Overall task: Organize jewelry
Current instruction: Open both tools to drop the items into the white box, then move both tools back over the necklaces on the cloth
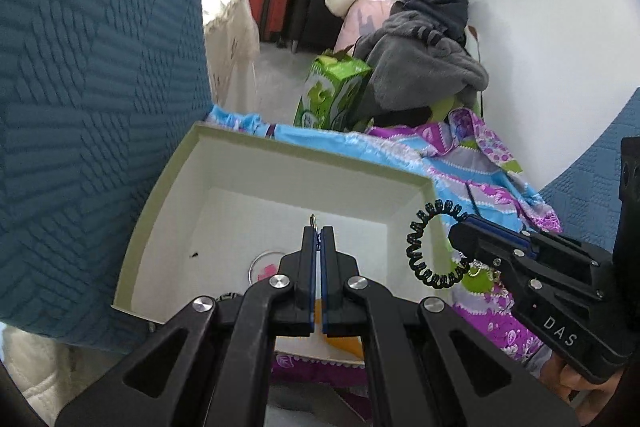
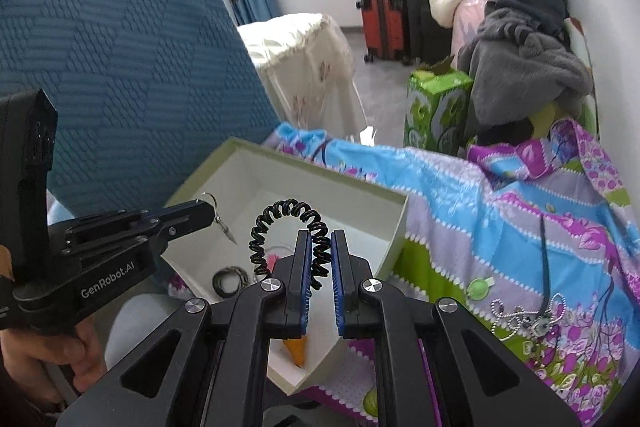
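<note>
Currently both claws hang over the open white box, which lies on a patterned bedspread at lower centre of both views.

Left claw: jaws pressed together on a small metal ring, probably an earring; a thin dangling part hangs below the tips in the right view. Held by the ring, likely so it can drop cleanly inside.

Right claw: nearly closed, pinching a black coil hair tie that arches above the tips. It sits at the box's right wall in the left view.

Already in the box: a dark band, a pink-centred ring item, an orange piece.

Room: the box floor is mostly bare, so there is space to release. A blue textured cushion crowds the box's left rim. A beaded necklace waits on the bedspread, lower right.
</note>
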`<action>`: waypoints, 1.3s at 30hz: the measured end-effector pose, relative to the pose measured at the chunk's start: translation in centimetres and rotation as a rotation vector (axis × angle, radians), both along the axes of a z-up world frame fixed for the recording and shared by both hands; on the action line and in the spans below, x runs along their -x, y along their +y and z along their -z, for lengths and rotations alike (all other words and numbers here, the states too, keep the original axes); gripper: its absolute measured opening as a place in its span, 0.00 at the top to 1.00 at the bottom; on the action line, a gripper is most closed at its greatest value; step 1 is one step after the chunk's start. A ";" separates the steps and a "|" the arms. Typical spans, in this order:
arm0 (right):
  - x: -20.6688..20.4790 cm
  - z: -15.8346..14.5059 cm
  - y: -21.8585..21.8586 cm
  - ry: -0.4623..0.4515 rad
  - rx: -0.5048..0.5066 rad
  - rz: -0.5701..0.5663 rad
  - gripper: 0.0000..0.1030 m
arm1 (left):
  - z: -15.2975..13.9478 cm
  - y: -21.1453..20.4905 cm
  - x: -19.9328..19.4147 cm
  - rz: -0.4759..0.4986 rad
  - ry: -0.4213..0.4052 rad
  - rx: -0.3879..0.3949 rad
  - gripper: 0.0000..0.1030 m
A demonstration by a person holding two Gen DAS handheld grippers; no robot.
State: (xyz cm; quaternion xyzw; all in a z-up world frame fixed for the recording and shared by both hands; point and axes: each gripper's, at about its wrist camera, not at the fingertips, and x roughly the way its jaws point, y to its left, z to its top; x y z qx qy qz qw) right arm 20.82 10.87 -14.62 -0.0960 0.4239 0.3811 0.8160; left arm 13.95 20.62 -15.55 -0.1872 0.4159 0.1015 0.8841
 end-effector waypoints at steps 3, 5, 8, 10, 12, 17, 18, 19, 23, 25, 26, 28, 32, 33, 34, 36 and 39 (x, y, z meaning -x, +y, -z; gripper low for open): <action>0.0 1.0 0.4 0.013 0.023 -0.008 0.92 | 1.1 0.2 0.0 0.004 0.022 0.022 1.00; 0.0 1.5 0.6 0.026 0.028 -0.017 0.92 | 1.5 0.2 -0.1 0.010 0.028 0.031 0.99; 0.0 1.6 0.8 0.036 0.032 -0.028 0.92 | 1.5 0.1 -0.1 0.003 0.027 0.032 1.00; 0.0 1.3 0.7 0.036 0.030 -0.033 0.92 | 1.2 0.1 -0.1 -0.004 0.020 0.022 0.99; 0.0 0.8 0.4 0.029 0.019 -0.034 0.91 | 0.7 0.0 -0.1 -0.007 0.013 0.012 0.99; -0.1 -1.2 -0.7 -0.002 -0.017 -0.022 0.77 | -1.0 -0.6 -0.2 -0.010 -0.003 -0.022 0.74; -0.1 -1.9 -1.1 -0.012 -0.027 -0.018 0.77 | -1.5 -0.7 -0.1 -0.018 -0.008 -0.034 0.64; -0.2 -2.4 -1.5 -0.021 -0.035 -0.015 0.77 | -2.0 -0.9 0.1 -0.023 -0.020 -0.046 0.52; -0.5 -4.9 -3.3 -0.063 -0.069 0.005 0.77 | -4.8 -1.7 0.7 -0.018 -0.069 -0.078 0.51; -0.7 -6.5 -4.5 -0.093 -0.089 0.020 0.77 | -5.9 -2.2 0.9 -0.012 -0.091 -0.090 0.50; -0.7 -7.5 -5.3 -0.115 -0.101 0.029 0.77 | -6.7 -2.6 1.0 -0.010 -0.105 -0.099 0.49; -0.9 -9.0 -6.6 -0.144 -0.118 0.042 0.77 | -7.9 -3.2 1.2 -0.004 -0.131 -0.103 0.48; -0.9 -11.5 -9.3 -0.203 -0.145 0.069 0.77 | -10.4 -5.2 1.1 0.026 -0.188 -0.110 0.48; -0.8 -12.0 -10.1 -0.217 -0.151 0.079 0.77 | -11.0 -5.9 1.1 0.036 -0.203 -0.114 0.48; -0.8 -12.5 -10.8 -0.229 -0.156 0.088 0.77 | -11.4 -6.4 1.0 0.045 -0.215 -0.114 0.48; -0.8 -13.2 -12.0 -0.248 -0.166 0.107 0.77 | -12.3 -7.6 0.8 0.066 -0.240 -0.109 0.48; -0.6 -13.8 -14.2 -0.279 -0.169 0.143 0.76 | -13.0 -9.5 0.3 0.100 -0.269 -0.099 0.48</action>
